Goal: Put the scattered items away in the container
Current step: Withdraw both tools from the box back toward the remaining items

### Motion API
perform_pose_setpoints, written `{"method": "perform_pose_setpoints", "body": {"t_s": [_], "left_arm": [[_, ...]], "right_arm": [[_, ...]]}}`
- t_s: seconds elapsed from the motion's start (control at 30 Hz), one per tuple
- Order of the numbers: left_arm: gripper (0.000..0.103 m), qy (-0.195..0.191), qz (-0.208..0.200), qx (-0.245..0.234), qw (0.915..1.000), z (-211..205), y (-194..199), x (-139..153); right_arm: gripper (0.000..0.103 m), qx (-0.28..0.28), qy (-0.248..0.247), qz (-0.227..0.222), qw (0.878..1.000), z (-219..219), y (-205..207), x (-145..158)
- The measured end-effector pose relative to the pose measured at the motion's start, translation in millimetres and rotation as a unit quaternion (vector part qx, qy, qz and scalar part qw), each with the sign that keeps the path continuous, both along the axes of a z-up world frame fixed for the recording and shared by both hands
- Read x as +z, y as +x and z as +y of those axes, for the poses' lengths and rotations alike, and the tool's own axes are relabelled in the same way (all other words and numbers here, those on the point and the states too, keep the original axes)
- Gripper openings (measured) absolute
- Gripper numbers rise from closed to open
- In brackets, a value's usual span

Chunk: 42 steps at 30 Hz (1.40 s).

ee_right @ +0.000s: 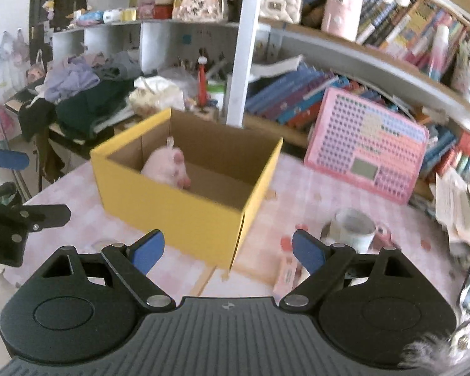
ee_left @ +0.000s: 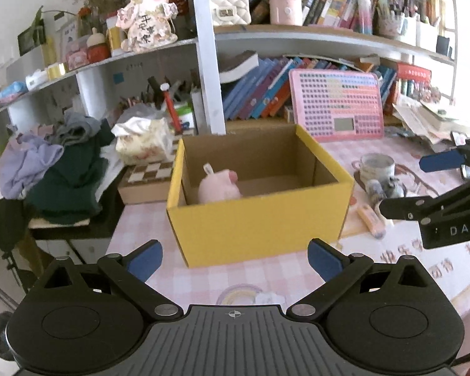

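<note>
A yellow cardboard box (ee_left: 260, 219) (ee_right: 178, 216) stands open-topped on the pink checked table. A pink plush toy (ee_left: 219, 188) (ee_right: 169, 167) lies inside it, against the left wall. My left gripper (ee_left: 235, 260) hovers open and empty in front of the box; it shows at the left edge of the right wrist view (ee_right: 28, 186). My right gripper (ee_right: 228, 252) is open and empty at the box's right front corner, also visible in the left wrist view (ee_left: 420, 185). Right of the box lie a pink tube-shaped item (ee_left: 371, 219) (ee_right: 286, 274) and a small grey fuzzy toy (ee_left: 382, 189).
A mug (ee_left: 377, 167) (ee_right: 354, 228) stands on a saucer right of the box. A pink calculator board (ee_left: 336, 105) leans on the bookshelf behind. Clothes (ee_left: 62, 169) and a chequered box (ee_left: 150, 172) crowd the left. Loose papers (ee_right: 460, 197) lie at the far right.
</note>
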<state>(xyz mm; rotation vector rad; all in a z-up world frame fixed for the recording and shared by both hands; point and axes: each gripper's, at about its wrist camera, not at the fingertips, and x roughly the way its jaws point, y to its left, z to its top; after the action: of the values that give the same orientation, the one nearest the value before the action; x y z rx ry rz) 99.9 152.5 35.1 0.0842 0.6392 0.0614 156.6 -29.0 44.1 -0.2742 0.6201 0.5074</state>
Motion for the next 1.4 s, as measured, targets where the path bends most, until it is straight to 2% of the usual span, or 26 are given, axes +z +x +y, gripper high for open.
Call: {"method": "perform_pose_setpoints", "body": {"t_s": [0.13,0.4,0.63,1.0,1.13,1.4], "left_arm": [[0.101,-0.004,0.006,0.004,1.0,-3.5,-10.1,-4.6],[0.101,-0.009,0.014,0.022,0.9996,-8.0,-29.9,-18.8],[0.101,-0.003,0.034,0.027,0.9991,-14.2,-51.0,-35.5],[0.101,-0.033,0.038,0.046,0.9977,-6.7,-65.6,-45.1],[0.101,-0.044,0.05,0.036,0.9971,-8.7,-65.4,-52.0],[0.101,-0.043,0.061,-0.014,0.9971,-28.9,-61.5,-57.1]], "right_arm": [[0.089,-0.009,-0.001,0.009,1.0,-0.7,-17.8,-11.6],[0.089,-0.023,-0.019,-0.017,0.999,1.7,-45.5,-30.2],[0.089,-0.049,-0.009,0.005,0.999,-3.0,-58.5,-42.5],[0.09,-0.089,0.006,0.028,0.996,-10.6,-79.1,-51.6],[0.092,-0.092,-0.002,0.028,0.995,-11.6,-85.1,-54.0],[0.095,-0.096,-0.019,0.04,0.994,-15.8,-90.8,-61.4]]}}
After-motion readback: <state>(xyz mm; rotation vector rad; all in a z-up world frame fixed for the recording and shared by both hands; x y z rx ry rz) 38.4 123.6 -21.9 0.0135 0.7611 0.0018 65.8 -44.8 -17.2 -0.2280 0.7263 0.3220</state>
